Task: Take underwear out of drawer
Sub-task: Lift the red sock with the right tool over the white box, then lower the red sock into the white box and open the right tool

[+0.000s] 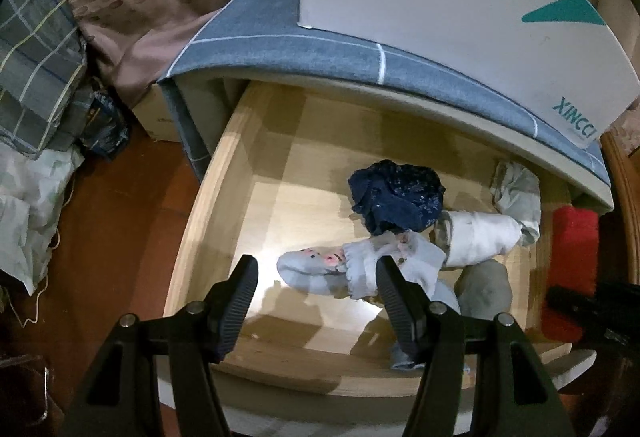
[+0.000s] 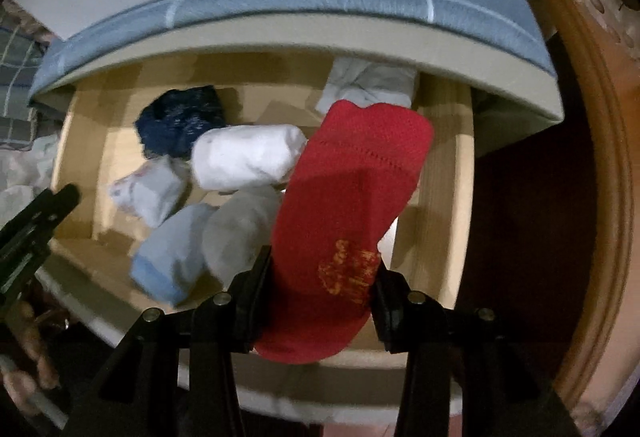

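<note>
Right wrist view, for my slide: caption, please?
Right gripper holds red garment above open drawer of rolled clothes.

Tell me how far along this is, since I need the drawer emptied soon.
Done: the drawer is open. In hand: the right tongs grip a red garment held above the drawer; the left tongs hang open over a pale sock. Left: the navy piece, white roll and others.

The left claw (image 1: pixel 316 277) is hanging above the open wooden drawer (image 1: pixel 208 189), its jaws standing apart with nothing between them. Below, a pale patterned sock (image 1: pixel 316 265) is lying beside a crumpled navy garment (image 1: pixel 400 197) and a rolled white bundle (image 1: pixel 484 237). Something red (image 1: pixel 568 269) is showing at the drawer's right edge.
</note>
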